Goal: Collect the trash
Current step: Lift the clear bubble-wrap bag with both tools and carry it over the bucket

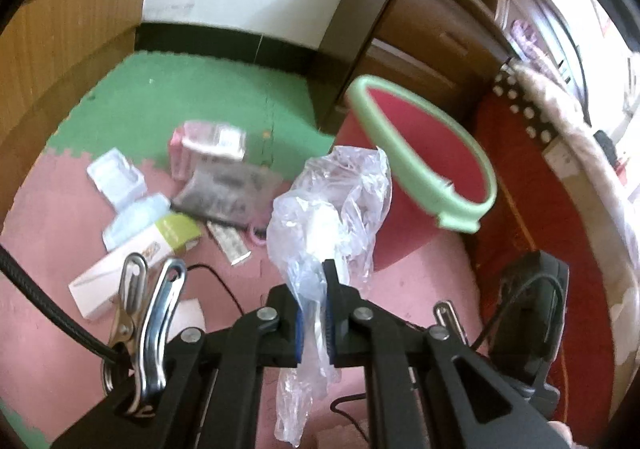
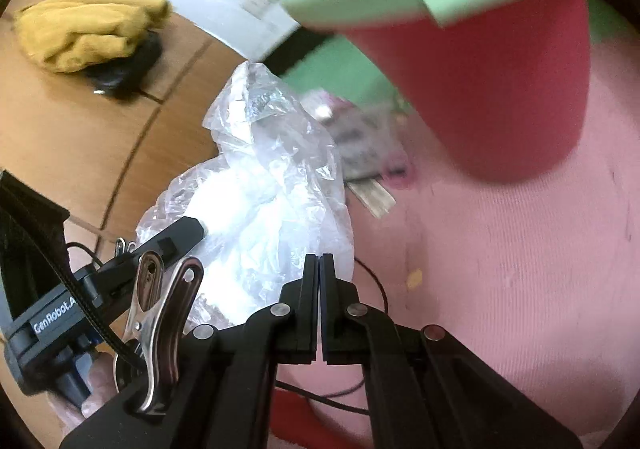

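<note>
A crumpled clear plastic bag [image 1: 332, 201] hangs lifted above the pink floor mat, with my left gripper [image 1: 320, 279] shut on its lower part. Just beyond and to the right stands a red bin [image 1: 432, 153] with a pale green rim. In the right wrist view the same bag [image 2: 264, 185] fills the centre, one black finger of the left gripper [image 2: 188, 229] reaching into it from the left. My right gripper [image 2: 319, 261] is shut, and nothing shows between its pads. The blurred red bin [image 2: 500, 89] looms at upper right.
Loose trash lies on the mat to the left: a white-and-green carton [image 1: 136, 257], a clear plastic tray [image 1: 116, 177], a pink package [image 1: 204, 149] and a dark packet [image 1: 228, 193]. A brown cabinet [image 1: 420, 29] stands behind the bin. A yellow cloth [image 2: 88, 33] lies on wood.
</note>
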`<state>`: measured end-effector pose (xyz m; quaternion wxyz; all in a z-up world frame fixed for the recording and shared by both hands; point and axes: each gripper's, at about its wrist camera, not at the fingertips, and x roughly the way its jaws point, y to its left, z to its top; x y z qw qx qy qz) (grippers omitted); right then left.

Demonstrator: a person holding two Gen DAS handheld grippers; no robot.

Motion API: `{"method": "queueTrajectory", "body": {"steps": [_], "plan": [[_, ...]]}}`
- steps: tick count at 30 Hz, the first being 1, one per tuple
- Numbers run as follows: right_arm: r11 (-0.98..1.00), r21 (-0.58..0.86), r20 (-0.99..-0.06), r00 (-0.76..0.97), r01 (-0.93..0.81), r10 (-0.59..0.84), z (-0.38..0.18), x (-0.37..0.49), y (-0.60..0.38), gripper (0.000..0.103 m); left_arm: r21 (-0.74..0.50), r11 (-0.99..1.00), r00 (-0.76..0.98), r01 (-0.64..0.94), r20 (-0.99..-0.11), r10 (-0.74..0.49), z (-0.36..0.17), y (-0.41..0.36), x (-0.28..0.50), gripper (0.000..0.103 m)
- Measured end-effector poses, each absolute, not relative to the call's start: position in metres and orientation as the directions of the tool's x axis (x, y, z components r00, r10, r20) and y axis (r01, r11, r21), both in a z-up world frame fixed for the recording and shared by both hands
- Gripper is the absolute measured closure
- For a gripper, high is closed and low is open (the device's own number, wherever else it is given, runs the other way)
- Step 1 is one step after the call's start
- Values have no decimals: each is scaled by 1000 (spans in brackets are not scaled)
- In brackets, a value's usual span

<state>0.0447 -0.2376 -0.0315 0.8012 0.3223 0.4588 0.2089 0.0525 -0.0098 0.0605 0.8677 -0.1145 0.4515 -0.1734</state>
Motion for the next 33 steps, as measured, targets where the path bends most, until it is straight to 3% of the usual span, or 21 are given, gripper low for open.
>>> {"method": "queueTrajectory", "body": {"steps": [19,33], "plan": [[693,694,-375,724,-195,579,64,53,-281,101,-361,883,632,299,-619,-467,151,-63,86,95],[743,666,-345,856,-66,385,76,84,-360,101,-398,851,562,342,-639,-525,125,-146,153,94]]}}
